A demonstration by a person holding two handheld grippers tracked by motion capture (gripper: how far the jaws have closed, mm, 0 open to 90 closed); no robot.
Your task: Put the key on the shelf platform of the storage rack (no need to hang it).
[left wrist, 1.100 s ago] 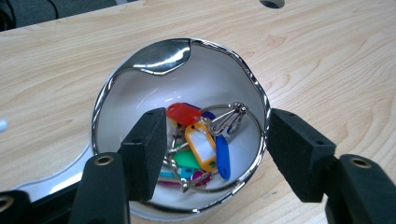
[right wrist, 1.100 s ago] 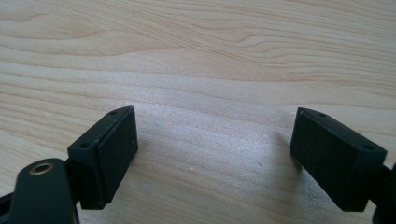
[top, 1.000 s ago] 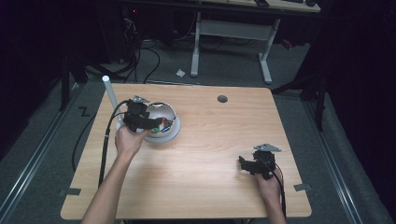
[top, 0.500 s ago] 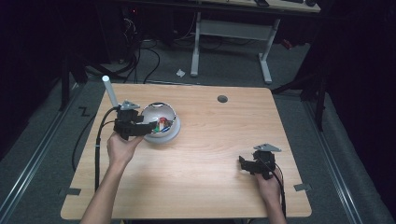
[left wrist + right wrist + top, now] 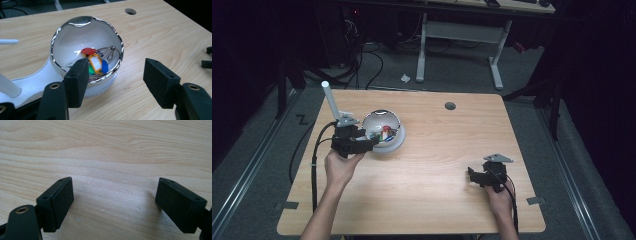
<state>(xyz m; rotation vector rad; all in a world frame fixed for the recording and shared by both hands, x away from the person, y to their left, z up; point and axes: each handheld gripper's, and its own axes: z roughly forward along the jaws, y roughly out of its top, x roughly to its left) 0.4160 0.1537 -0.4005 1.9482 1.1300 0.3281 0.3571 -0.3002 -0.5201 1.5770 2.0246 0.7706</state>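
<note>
Your left gripper (image 5: 367,145) sits at the left side of the wooden table (image 5: 447,165), just beside the shiny metal bowl (image 5: 382,131), with your left hand (image 5: 339,167) under it. In the left gripper view its jaws stand wide apart with nothing between them: the left pad (image 5: 76,83) overlaps the bowl's near rim in the picture, though whether it touches the rim is hard to tell, and the other pad hangs over bare wood.

The bowl (image 5: 85,50) rests on a white base (image 5: 37,80) near the table's left edge. Inside it lies a bunch of plastic key tags (image 5: 96,62) on a wire ring: a red one at the back, an orange one with a white label in the middle, a blue one to its right and a bit of green behind your left pad. They lie against the bowl's near wall. A white rod (image 5: 331,102) rises tilted from the base, behind the gripper in the high view.

Your right gripper (image 5: 477,175) rests low over the table near its right front corner, well apart from the bowl, with your right hand (image 5: 499,197) behind it. In the right gripper view its pads (image 5: 62,197) are spread wide, with bare wood grain between them.

A round cable hole (image 5: 450,105) sits near the table's far edge.
</note>
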